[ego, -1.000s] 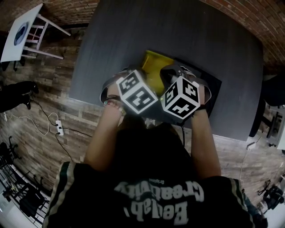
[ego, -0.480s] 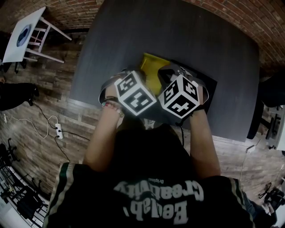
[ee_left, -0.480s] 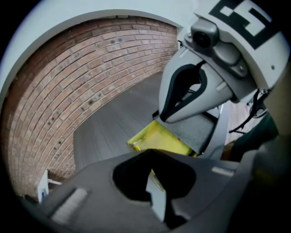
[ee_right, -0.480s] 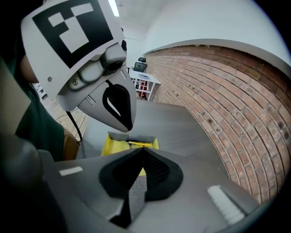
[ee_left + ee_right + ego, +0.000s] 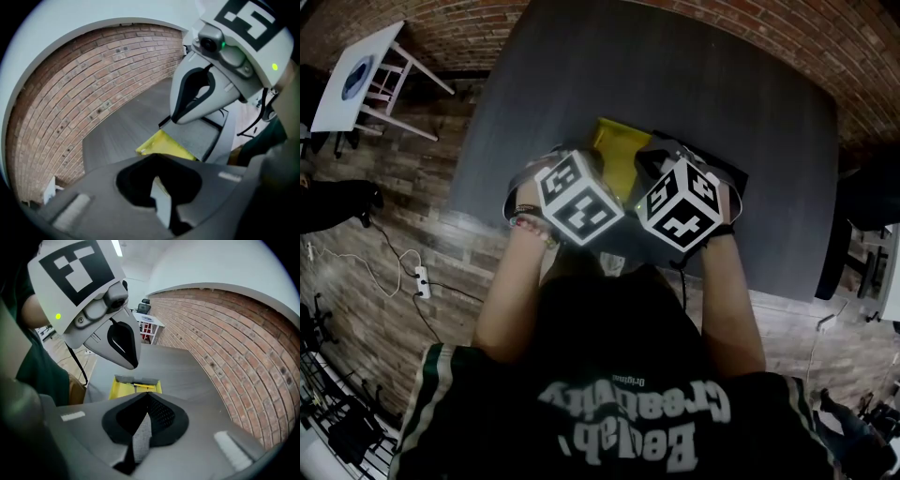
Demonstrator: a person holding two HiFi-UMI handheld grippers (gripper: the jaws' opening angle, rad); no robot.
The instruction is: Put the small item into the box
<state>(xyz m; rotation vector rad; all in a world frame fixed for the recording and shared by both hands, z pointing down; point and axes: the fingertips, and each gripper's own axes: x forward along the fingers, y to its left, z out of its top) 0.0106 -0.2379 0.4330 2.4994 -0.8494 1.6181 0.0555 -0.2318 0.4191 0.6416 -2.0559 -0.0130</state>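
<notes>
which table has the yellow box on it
The big dark table holds the yellow box; the small white table stands apart on the wood floor, far left.

The open yellow box [image 5: 614, 150] lies flat on the dark table [image 5: 694, 84], a grey flap along one side.

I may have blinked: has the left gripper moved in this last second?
No, not noticeably. In the head view the left gripper stays at the yellow box's left side. The table shifts equally in the picture, so it is the camera that moved.
</notes>
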